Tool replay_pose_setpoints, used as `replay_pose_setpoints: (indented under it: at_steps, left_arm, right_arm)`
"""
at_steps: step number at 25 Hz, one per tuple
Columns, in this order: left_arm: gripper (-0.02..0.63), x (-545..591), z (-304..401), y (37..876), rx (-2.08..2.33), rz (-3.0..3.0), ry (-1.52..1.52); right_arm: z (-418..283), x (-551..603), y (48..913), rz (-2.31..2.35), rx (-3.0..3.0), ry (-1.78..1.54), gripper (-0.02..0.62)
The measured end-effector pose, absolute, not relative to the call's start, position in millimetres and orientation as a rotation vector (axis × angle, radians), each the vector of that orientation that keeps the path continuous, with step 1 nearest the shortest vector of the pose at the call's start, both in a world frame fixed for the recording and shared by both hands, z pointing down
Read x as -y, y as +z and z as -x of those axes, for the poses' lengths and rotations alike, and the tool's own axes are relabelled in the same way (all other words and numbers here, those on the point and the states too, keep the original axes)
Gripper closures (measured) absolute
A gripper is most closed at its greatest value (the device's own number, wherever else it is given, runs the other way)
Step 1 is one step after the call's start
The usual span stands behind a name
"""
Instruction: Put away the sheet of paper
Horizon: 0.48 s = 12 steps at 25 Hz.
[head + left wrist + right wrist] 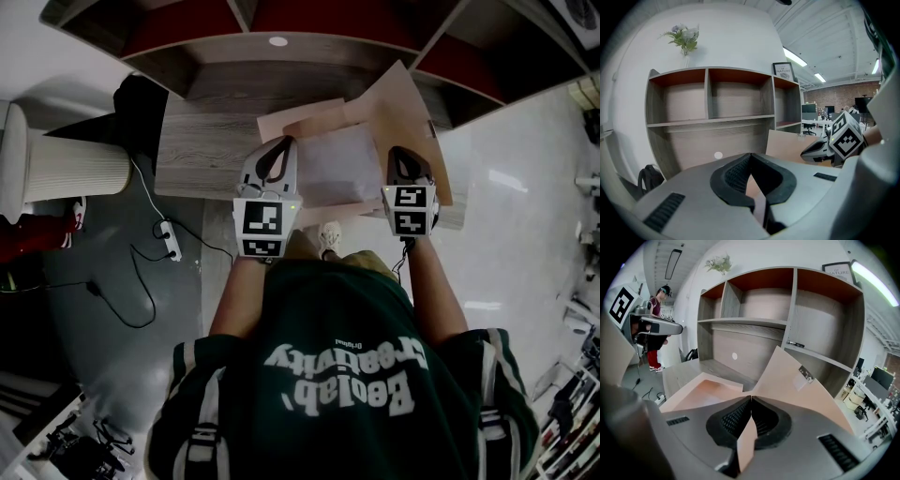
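Person, green printed shirt (pixel 342 375), nearest the camera, one gripper in each hand.

Left gripper (pixel 281 145): at the near left corner of the envelope (pixel 405 105). Jaws together, pinching a thin tan edge that reads as the envelope's.

Right gripper (pixel 401 152): at the envelope's near right side. Jaws clamped on a tan flap of the envelope, the flap standing on edge between the pads.

Envelope: tan, opened out, one large flap raised on its right.

Sheet of paper (pixel 337 164): white, lying on the envelope's middle, between the two grippers.

Desk (pixel 202 141): grey wood grain, under the envelope and reaching out to its left.

Power strip (pixel 170 242): on the floor, left of the envelope, cable trailing.

Shelf unit (pixel 708 101): beyond the envelope, open compartments with red-brown tops.
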<state>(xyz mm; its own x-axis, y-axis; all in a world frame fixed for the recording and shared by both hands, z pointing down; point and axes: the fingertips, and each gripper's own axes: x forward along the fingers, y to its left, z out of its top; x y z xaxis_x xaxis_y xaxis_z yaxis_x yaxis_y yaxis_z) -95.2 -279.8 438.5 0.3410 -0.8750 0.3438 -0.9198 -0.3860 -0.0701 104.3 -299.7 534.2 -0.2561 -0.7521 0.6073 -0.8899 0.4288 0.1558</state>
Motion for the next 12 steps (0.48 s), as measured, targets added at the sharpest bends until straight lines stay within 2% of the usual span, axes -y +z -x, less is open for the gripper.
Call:
replay_pose_setpoints:
  at_steps: [12]
  left_arm:
    - [0.588,280.1,86.5,431.1,1.665,-2.470,0.486]
  right_arm:
    - [-105.8,299.5,524.1,-1.380,2.113,0.279,0.561]
